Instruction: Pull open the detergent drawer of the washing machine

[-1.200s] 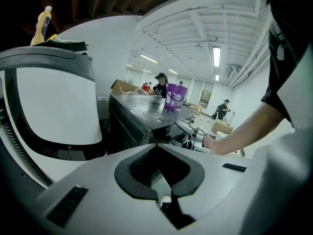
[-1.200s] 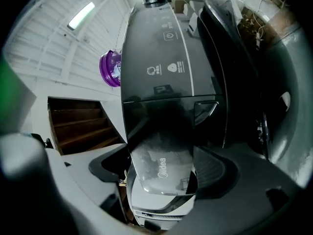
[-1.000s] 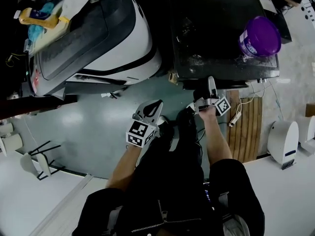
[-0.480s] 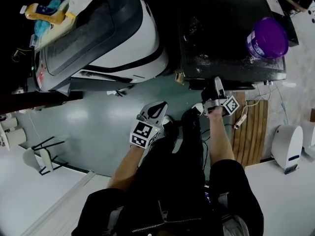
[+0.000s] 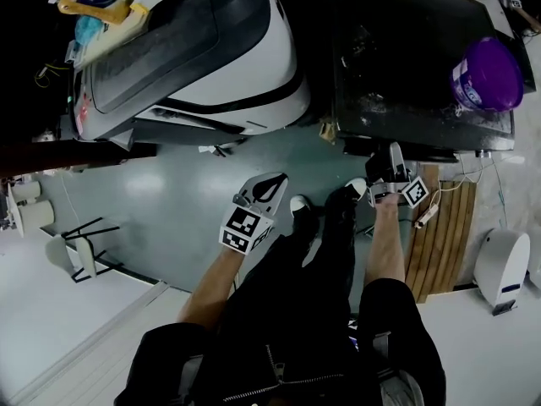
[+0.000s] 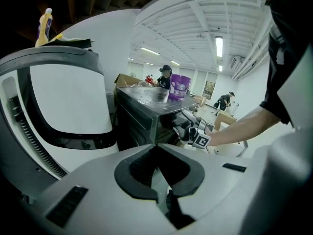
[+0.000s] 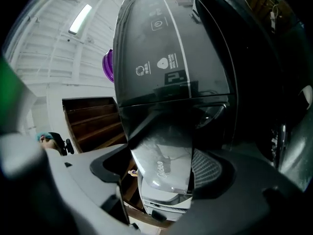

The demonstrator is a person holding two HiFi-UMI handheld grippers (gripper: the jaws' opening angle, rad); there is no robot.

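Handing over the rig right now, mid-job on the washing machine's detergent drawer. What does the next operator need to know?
Left tool: jaws together, empty, held over the floor.
Right tool: jaws on either side of the detergent drawer, apparently clamped on its front, at the top front of the dark washing machine.
Done: drawer reached and gripped. How far out it is cannot be told.
Left: pull straight back until the drawer is open.

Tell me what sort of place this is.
Probably a large workshop or test hall, not a home laundry room: a dark washing machine and a white appliance stand side by side on a bare painted floor, under a high ceiling with strip lights, with other people beyond.
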